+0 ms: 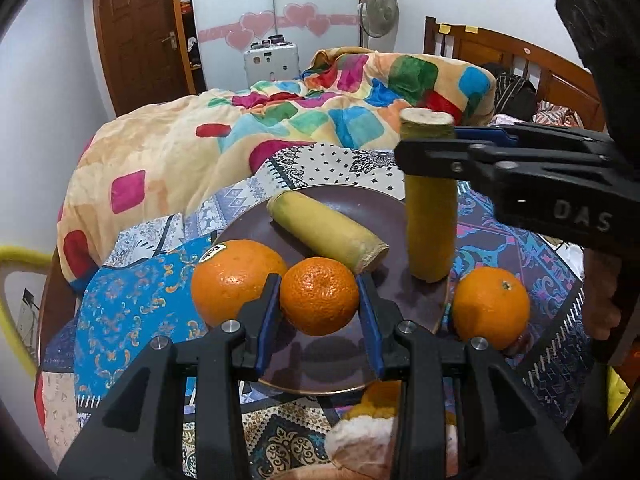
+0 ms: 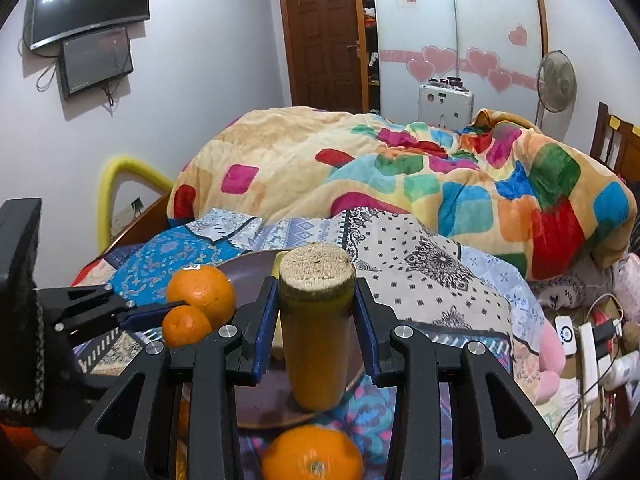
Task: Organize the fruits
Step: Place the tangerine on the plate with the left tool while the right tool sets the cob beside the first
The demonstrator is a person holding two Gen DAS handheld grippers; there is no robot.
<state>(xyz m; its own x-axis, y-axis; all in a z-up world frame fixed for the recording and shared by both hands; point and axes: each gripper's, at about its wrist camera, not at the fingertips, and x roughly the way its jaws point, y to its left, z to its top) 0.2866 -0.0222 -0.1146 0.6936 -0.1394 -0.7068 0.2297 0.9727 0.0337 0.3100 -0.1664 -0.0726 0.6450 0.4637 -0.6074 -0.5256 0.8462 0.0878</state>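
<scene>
My left gripper [image 1: 320, 300] is shut on a small orange [image 1: 320, 300], held just above the dark brown plate [image 1: 304, 360]. A big stickered orange [image 1: 236, 280] rests at the plate's left rim, and a yellow banana piece [image 1: 326, 236] lies across the plate. My right gripper [image 1: 430, 146] comes in from the right, shut on a second banana piece [image 1: 430, 232] held upright over the plate's right edge. In the right wrist view, that banana piece [image 2: 316, 332] sits between the blue pads [image 2: 266, 320], with the left gripper [image 2: 176, 316] and its small orange [image 2: 186, 326] to the left.
Another orange [image 1: 490, 308] lies on the patchwork cloth [image 1: 132, 304] right of the plate. Peeled orange pieces [image 1: 372, 432] lie at the near edge. A colourful blanket [image 1: 280, 120] is heaped behind. A person's hand [image 1: 604, 308] shows at the right. A power strip and cables [image 2: 592, 356] lie far right.
</scene>
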